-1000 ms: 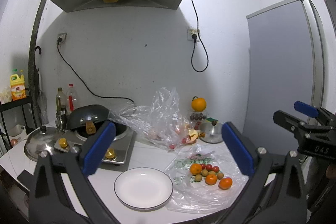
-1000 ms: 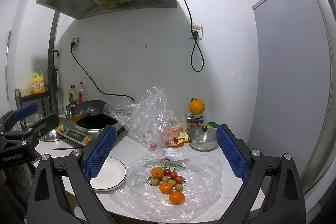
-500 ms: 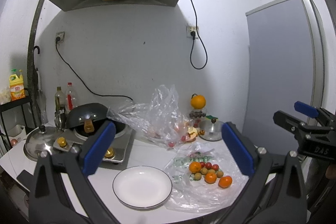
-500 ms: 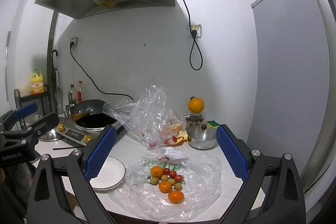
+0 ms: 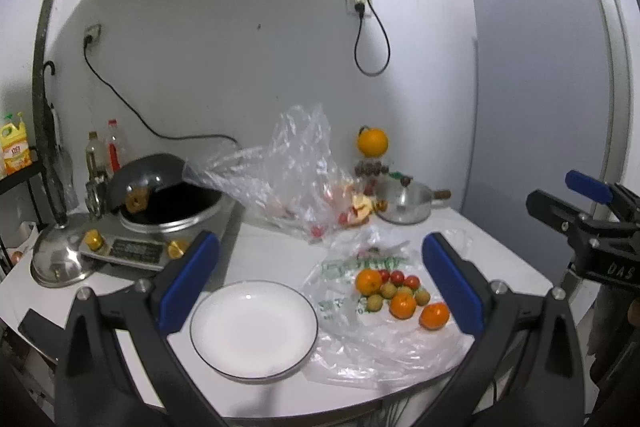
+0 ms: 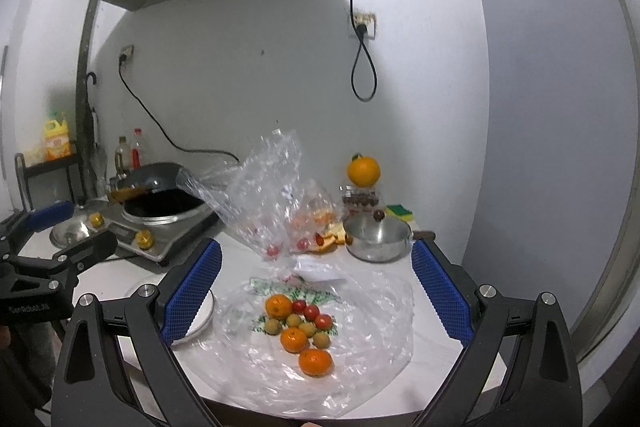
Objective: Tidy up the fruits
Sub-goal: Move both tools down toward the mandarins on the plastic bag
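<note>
**Both grippers open above the counter, fruit not yet touched**

White counter in a small kitchen lies below us, with a stove and wok beyond our left fingers. We hold the left gripper (image 5: 320, 283) wide open and empty; the white plate (image 5: 224, 347) sits between its fingers, nearer the left one. The fruit pile (image 5: 400, 295) rests on a flat plastic sheet (image 5: 380, 351), just inside the right finger. Our right gripper (image 6: 316, 295) is also spread wide and holds nothing, and the pile lies squarely between its fingers, well ahead of the tips.

We judge the step in hand to be reaching for a first fruit. To do it well, we should pick an outer piece such as the nearest orange (image 6: 316, 361), come down with the fingers on either side of it, and close gently so neighbours do not roll and the sheet is not pinched.

Small green and red fruits are hard to name. Contents of the crumpled bag (image 6: 272, 211) behind are blurred. From the right gripper's camera, the left finger covers most of the plate.
</note>
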